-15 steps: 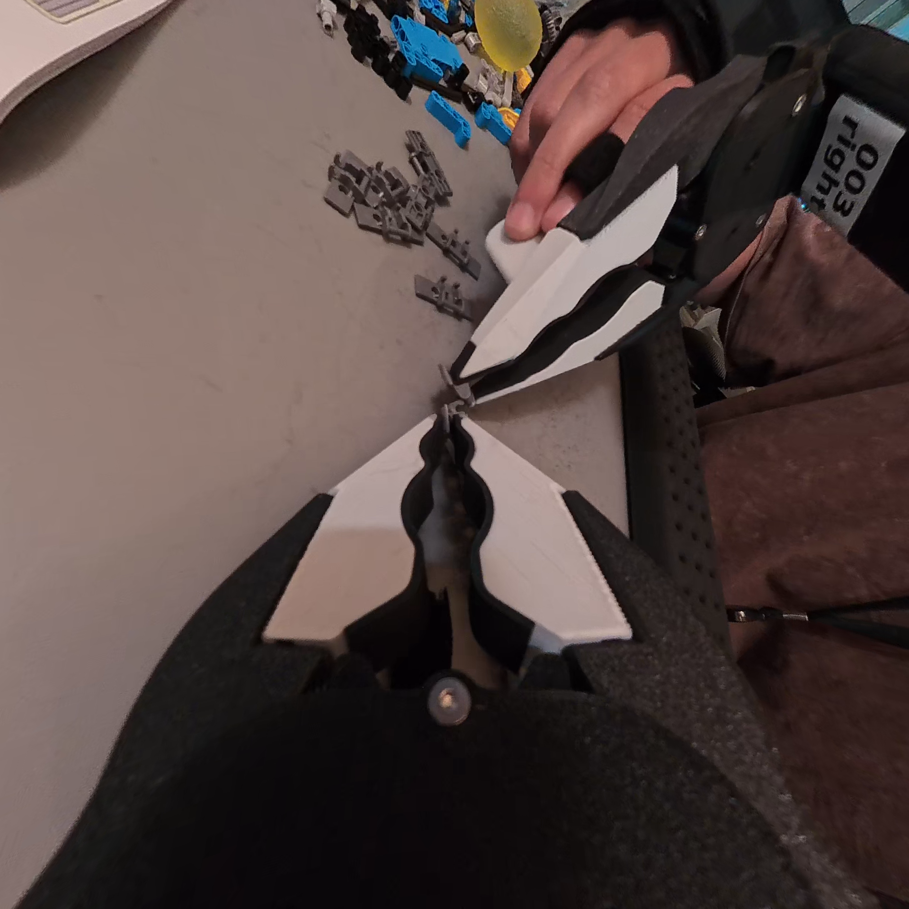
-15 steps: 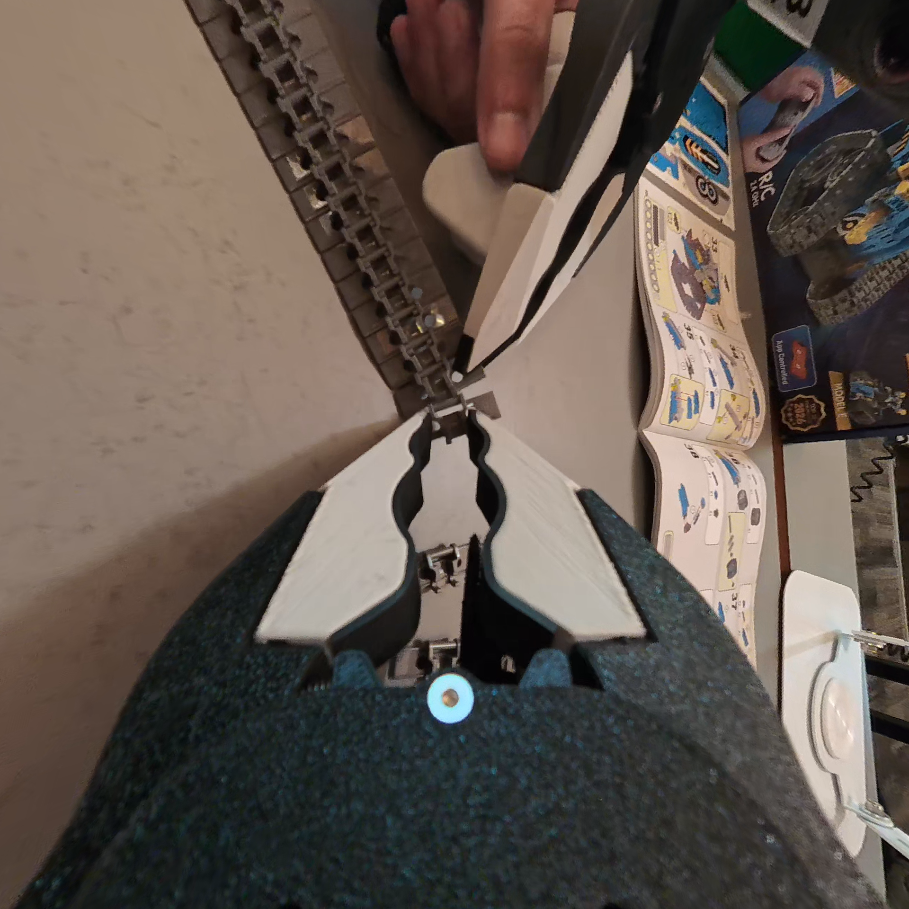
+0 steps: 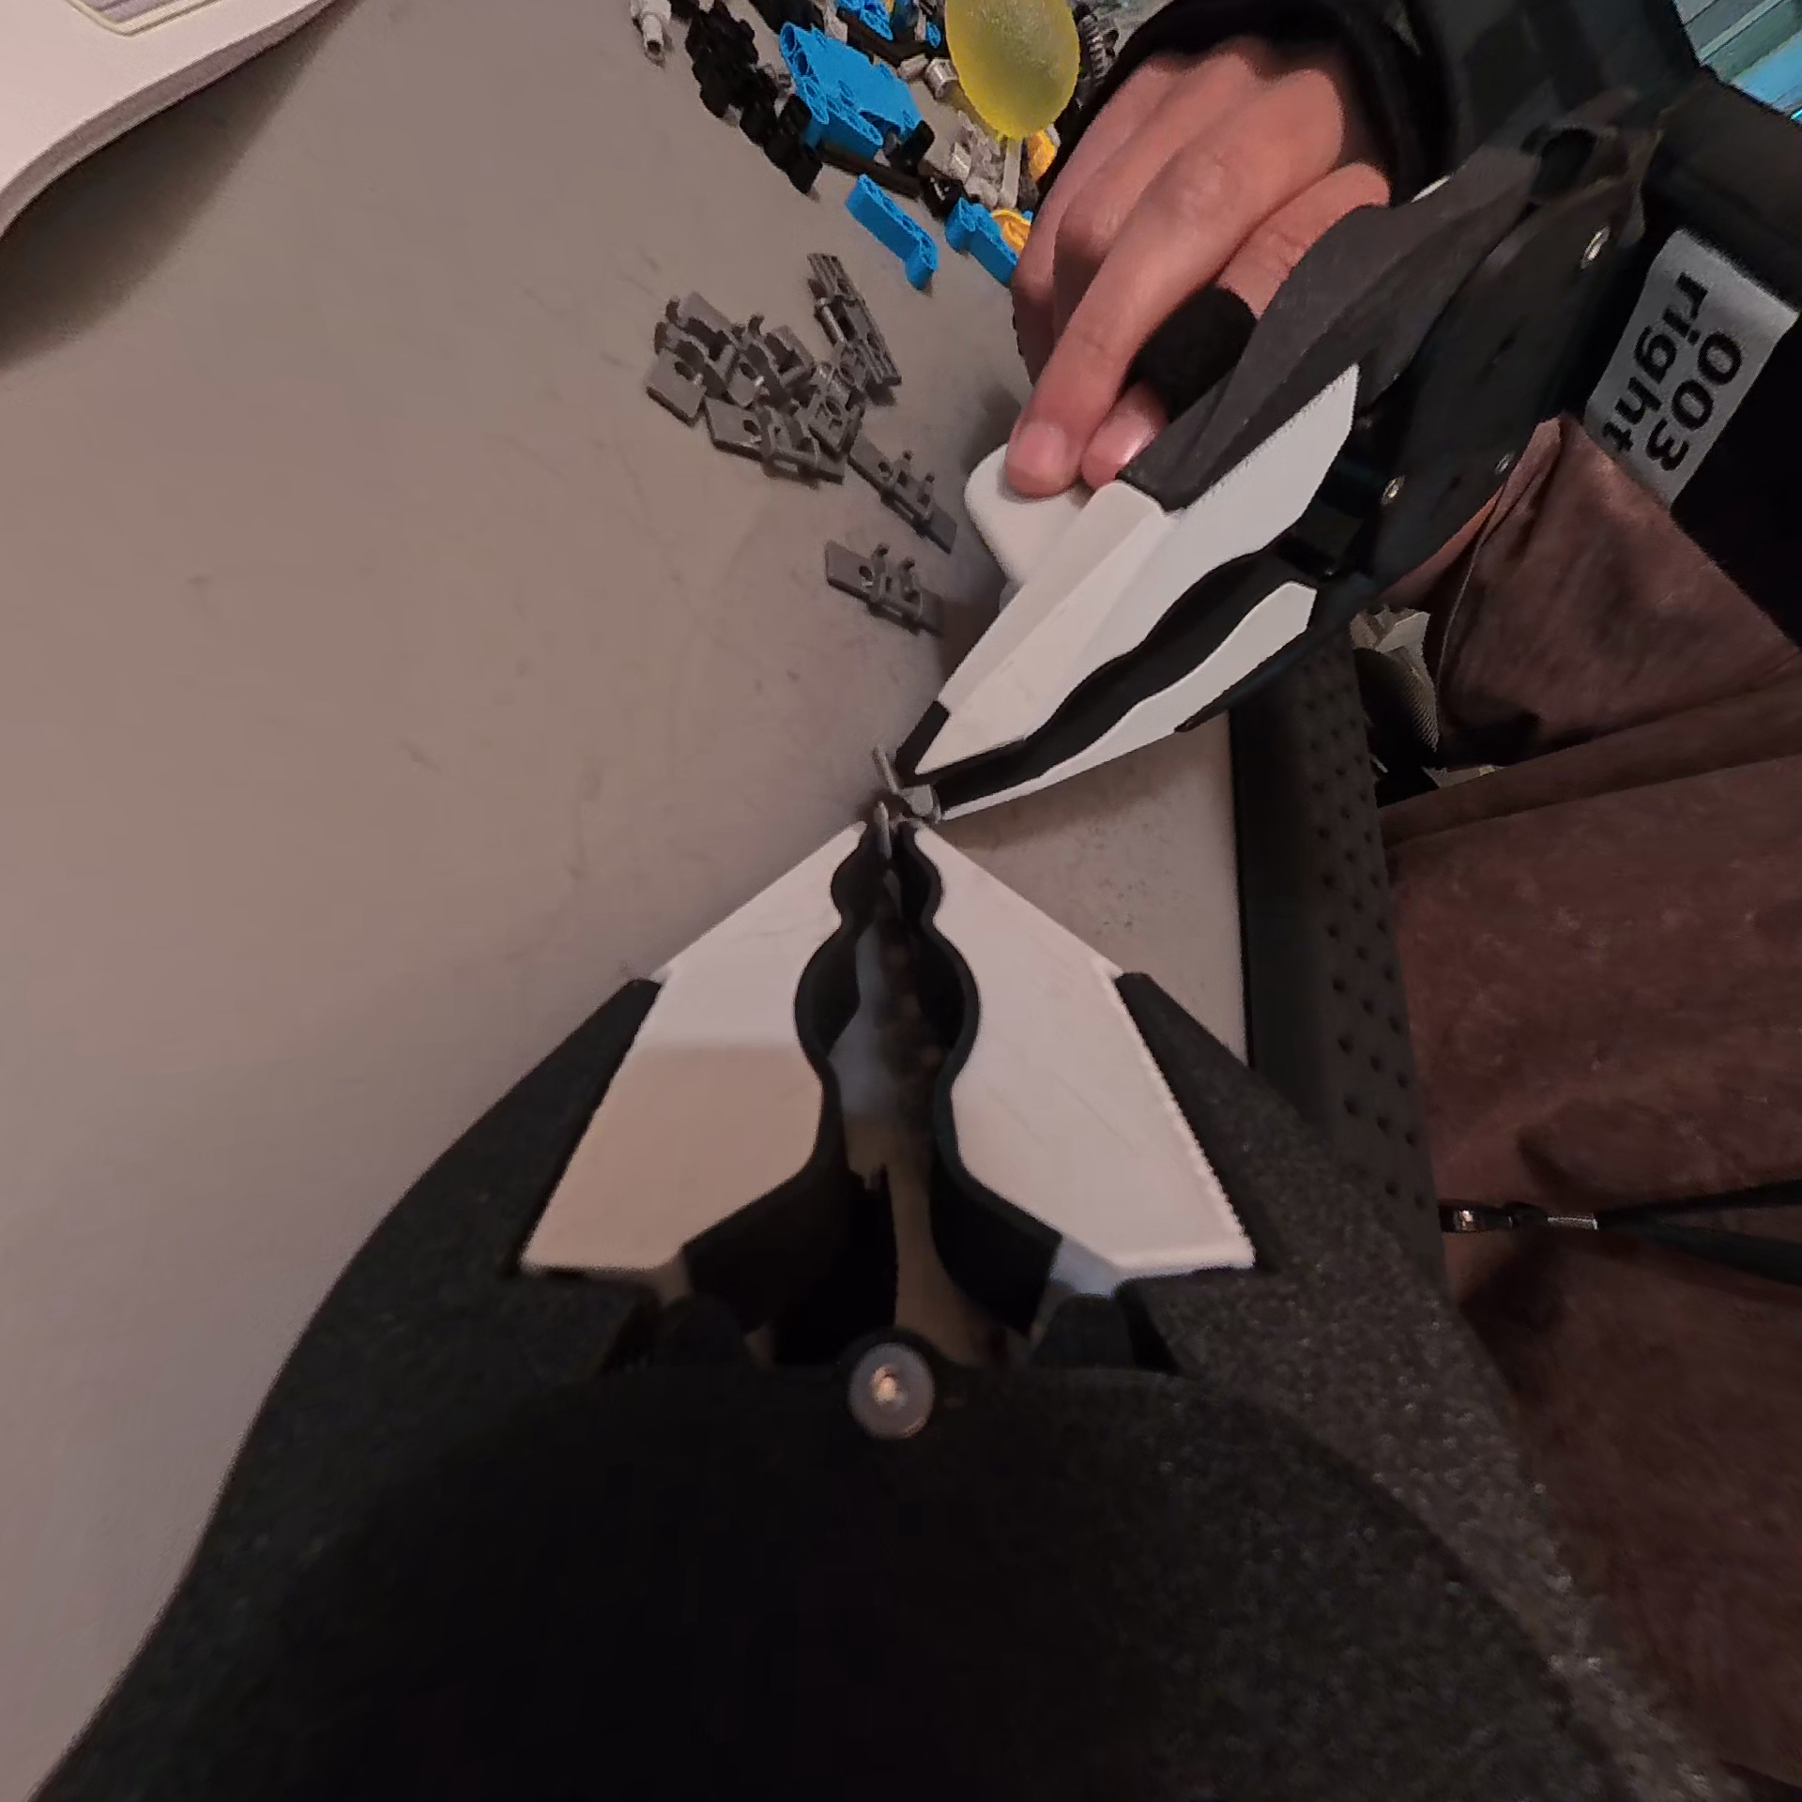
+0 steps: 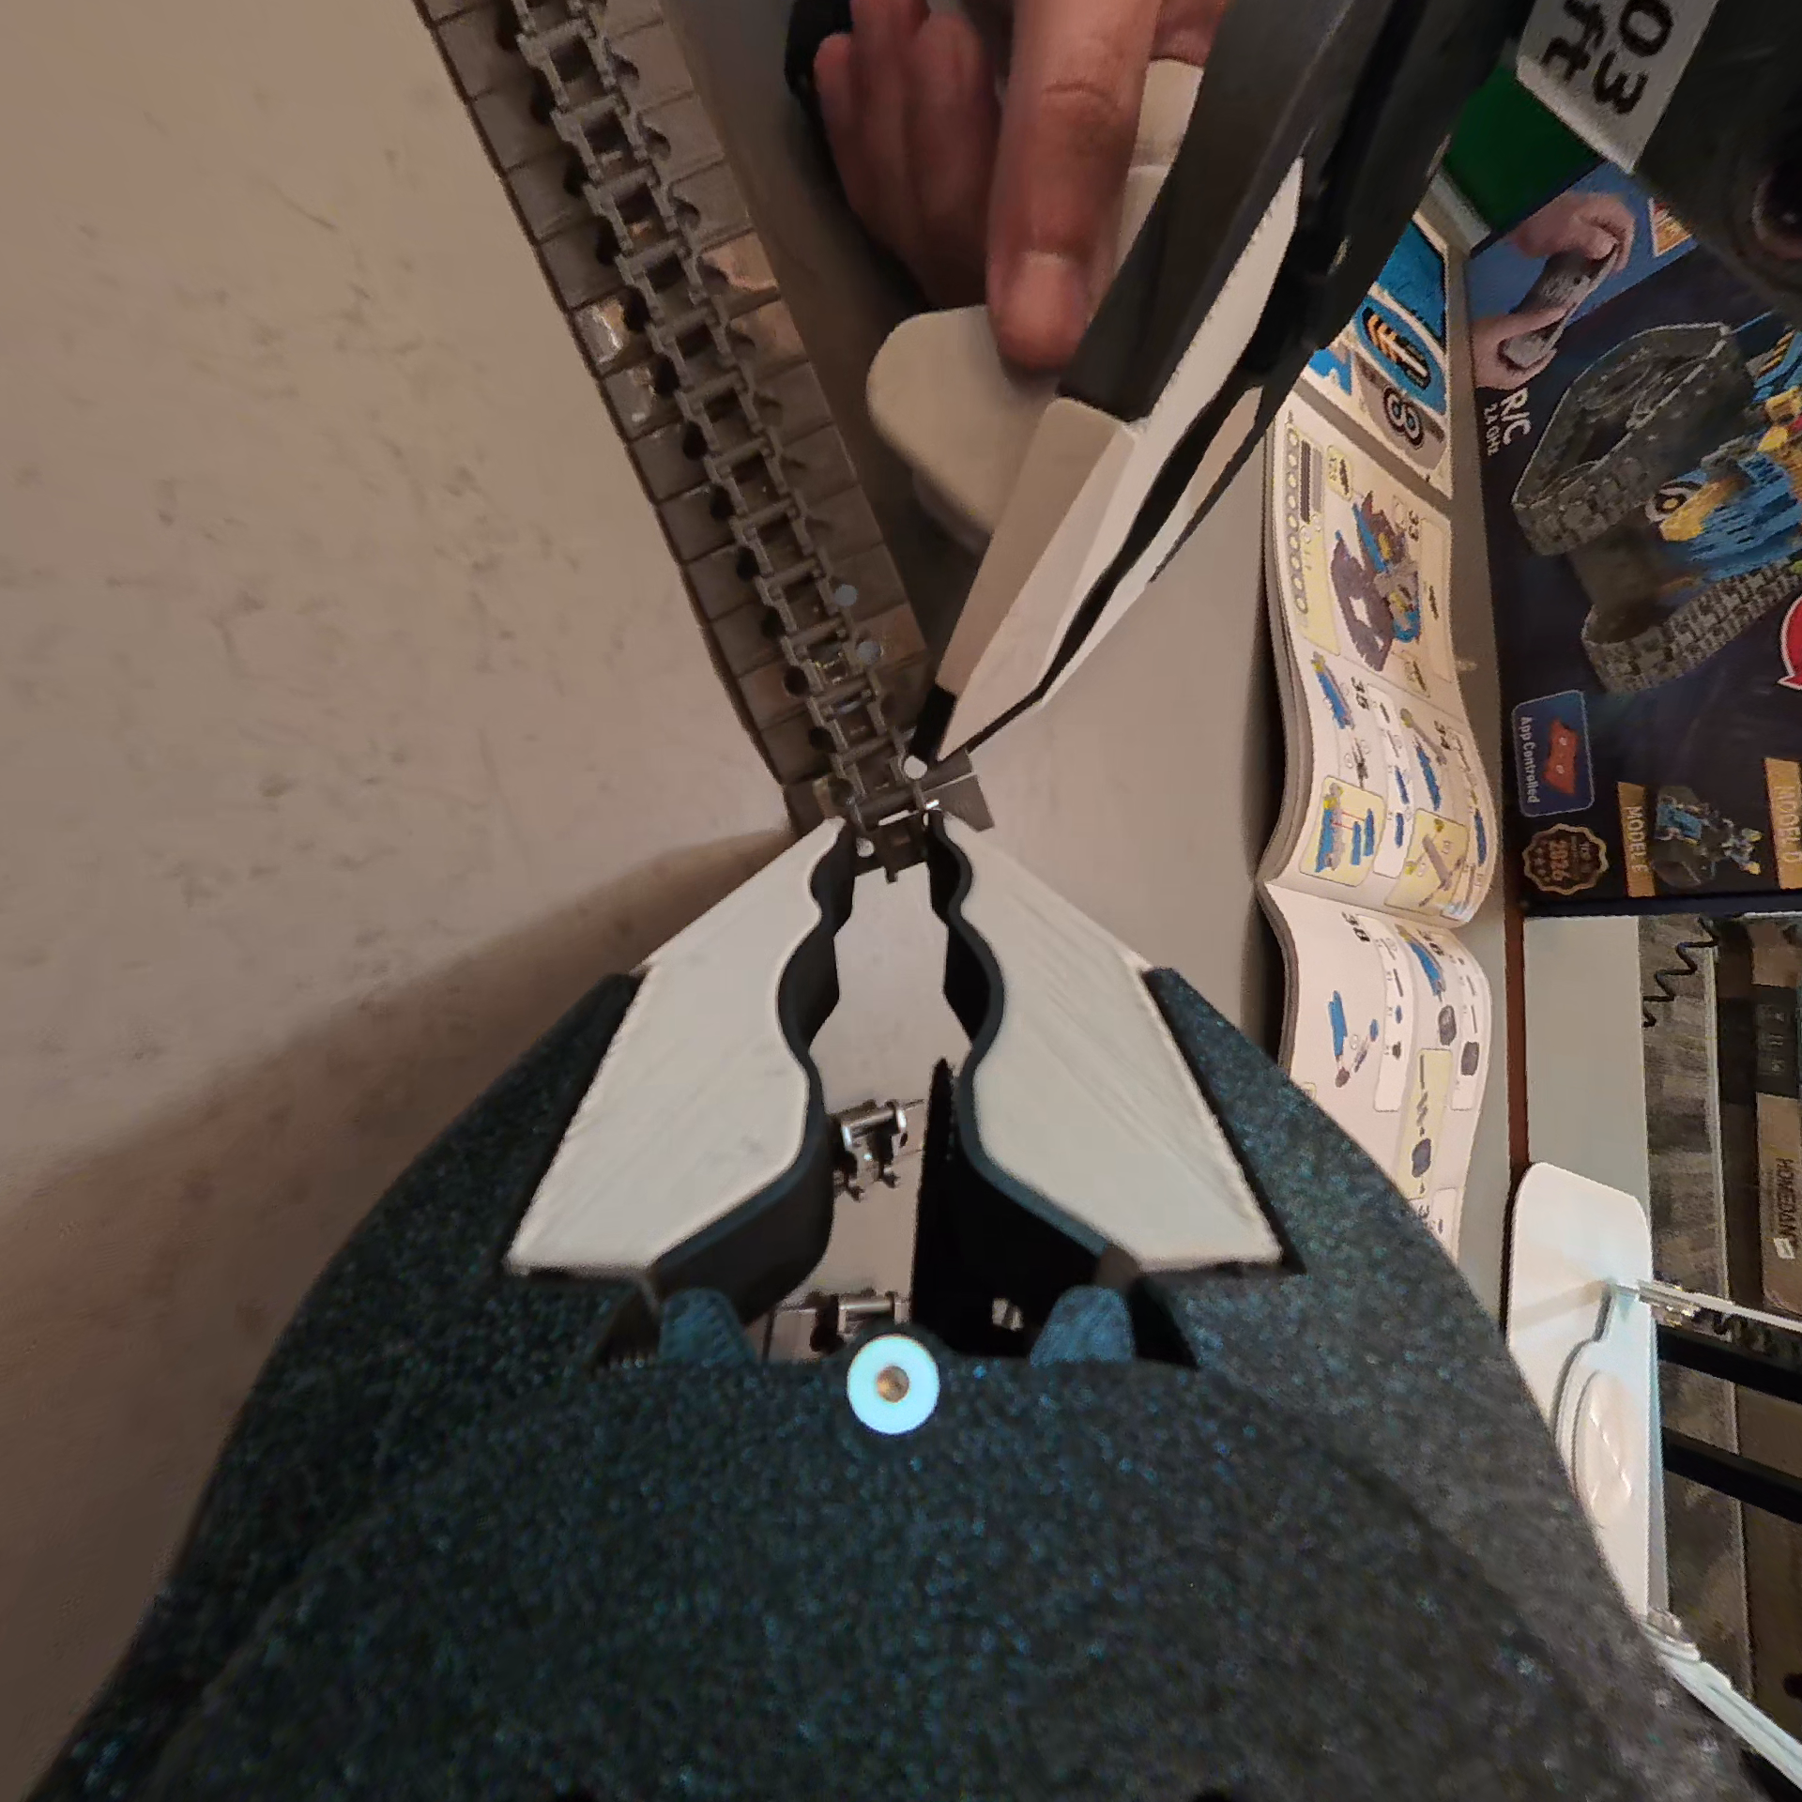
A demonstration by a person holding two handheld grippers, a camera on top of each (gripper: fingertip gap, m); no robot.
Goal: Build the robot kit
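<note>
A long grey track chain [image 4: 702,390] runs from the top of the right wrist view down to the middle. My left gripper [image 3: 885,841] is shut on the chain's near end, which I see edge-on between its fingers. It enters the right wrist view [image 4: 931,765] from the upper right. My right gripper [image 4: 892,843] is shut on a single grey track link [image 4: 882,829] and holds it against the chain's end. It shows in the left wrist view [image 3: 912,780] from the upper right, tip to tip with the left gripper. Both are just above the grey table [image 3: 341,683].
A pile of loose grey links [image 3: 770,390] and two single links [image 3: 882,585] lie beyond the grippers, then blue and black parts [image 3: 848,107] and a yellow dome [image 3: 1014,58]. An open instruction booklet [image 4: 1365,780] and a box [image 4: 1658,488] lie to the right. The black table edge [image 3: 1316,878] is close. Left and right tips are no more than a few centimetres apart.
</note>
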